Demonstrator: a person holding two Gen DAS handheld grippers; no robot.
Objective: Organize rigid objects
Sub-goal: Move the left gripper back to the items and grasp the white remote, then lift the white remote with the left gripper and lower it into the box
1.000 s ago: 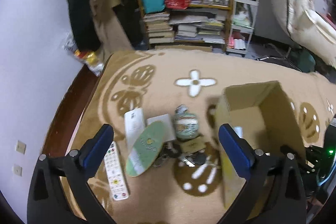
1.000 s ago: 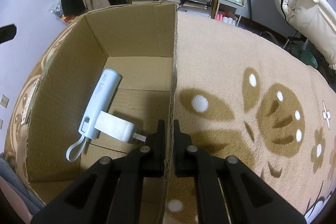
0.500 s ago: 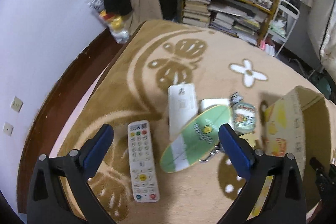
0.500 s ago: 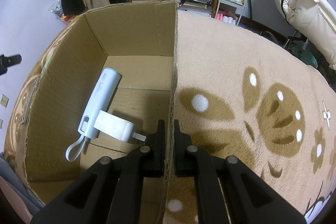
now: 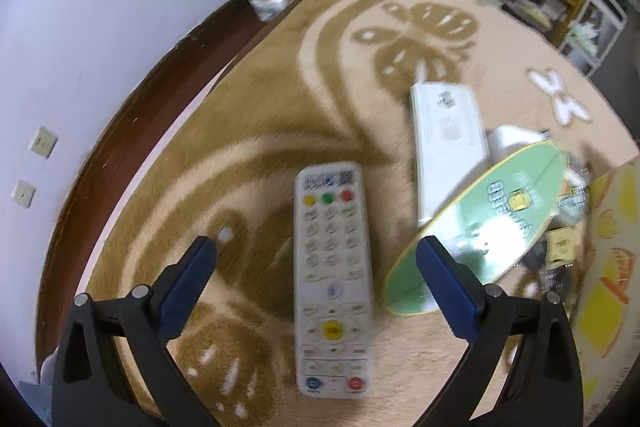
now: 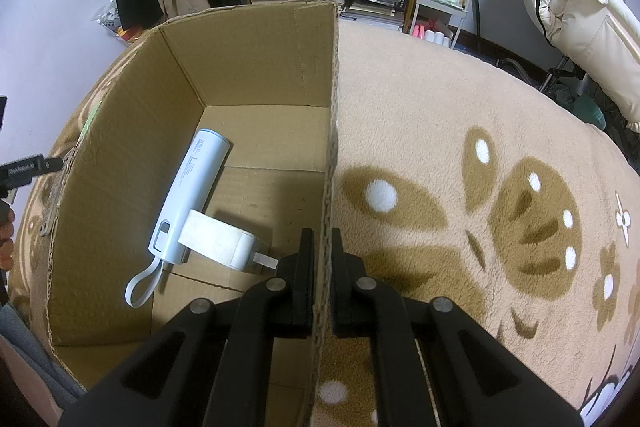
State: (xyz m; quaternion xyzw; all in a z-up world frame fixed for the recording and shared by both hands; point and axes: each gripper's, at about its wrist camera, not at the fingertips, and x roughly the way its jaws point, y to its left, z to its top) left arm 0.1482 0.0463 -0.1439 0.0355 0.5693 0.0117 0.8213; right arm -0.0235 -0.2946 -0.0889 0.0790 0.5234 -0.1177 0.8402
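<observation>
The left gripper (image 5: pixel 316 247) had dropped toward the blanket (image 5: pixel 256 115) over the last second and swung away from the box (image 5: pixel 612 247), so that the remote (image 5: pixel 333 279), earlier off at the lower left of its view, now lay lengthwise between its wide-open, empty jaws. The blue fingertips (image 5: pixel 192 267) hung above the remote, one to either side, with no pad touching it; the blur hid how close they were. That made the remote the likely next pick, with the grasp itself not yet begun.

The right gripper (image 6: pixel 320 263) had not shifted: it was clamped narrow on the box's wall (image 6: pixel 330 163), steadying it. Inside the box, a blue power bank (image 6: pixel 188 199) lay near the left wall, and a tape roll (image 6: pixel 218 241) rested against it, nearer the clamped wall. The far half of the floor was bare, so there was plenty of room for the remote.

Right of the remote, a green oval board (image 5: pixel 484 231) lay close to the right fingertip, its lower end just beside it; a closing stroke might nudge it. A white case (image 5: pixel 444 143) lay beyond the remote to the right. Left of the remote the blanket was clear out to its edge, with dark floor (image 5: pixel 132 131) beyond.
</observation>
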